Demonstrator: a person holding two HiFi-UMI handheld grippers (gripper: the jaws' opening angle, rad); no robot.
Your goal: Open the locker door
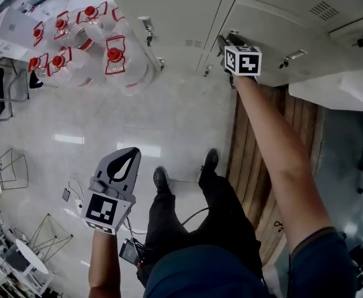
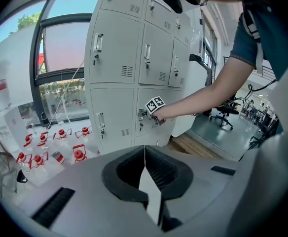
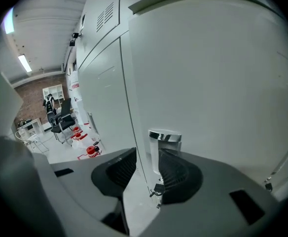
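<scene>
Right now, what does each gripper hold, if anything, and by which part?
Nothing is gripped yet. The right gripper has its jaws apart around the chrome handle of the locker door, not clamped. The left gripper is shut and empty.

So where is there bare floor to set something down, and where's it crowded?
Bare pale floor lies between the water jugs, the lockers, the wooden platform and the person's shoes. Crowded: the jug cluster by the lockers, and the wire stands at the left edge.

Head view looks steeply down; both gripper views face the lockers (image 2: 134,68), right closest.
</scene>
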